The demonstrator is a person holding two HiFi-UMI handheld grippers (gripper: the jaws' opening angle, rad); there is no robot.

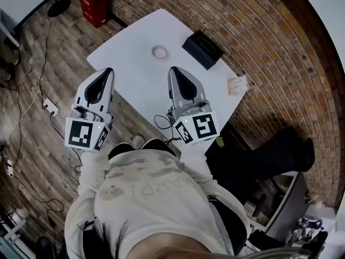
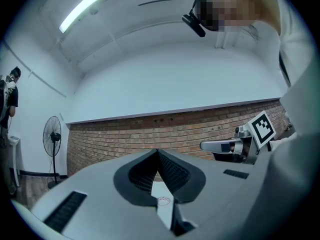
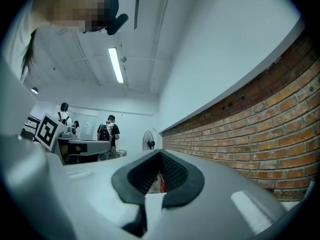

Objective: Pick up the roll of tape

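A: Quick, where's the roll of tape (image 1: 159,52)?

B: Flat on the white desk (image 1: 135,77), toward the far side, on its own. It's a small pale ring, and any print on it is too small to read. A black box (image 1: 202,49) sits near it on the right, not touching.

A: Grippers?

B: Left hand-held gripper (image 1: 109,70): jaw tips pressed together, nothing between them. Right hand-held gripper (image 1: 173,69): same, tips meeting, nothing gripped. Both are on the near side of the tape and well short of it, one to each side.

A: Anything hidden?

B: Plenty. In the left gripper view the jaw bodies cover most of the desk. Only a sliver shows through the gap behind the tips, with the roll of tape (image 2: 164,200) in it. In the right gripper view the same gap shows a red scrap (image 3: 162,183), can't say what it is. In the head view the right hand-held gripper and the person's shoulders cover the desk's near corner.

A: Writing?

B: A card (image 1: 236,84) at the desk's right edge has marks too small to read. A red crate (image 1: 92,2) on the floor past the far left corner has pale marking, illegible. There's faint print on the person's white top (image 1: 151,198), unreadable.
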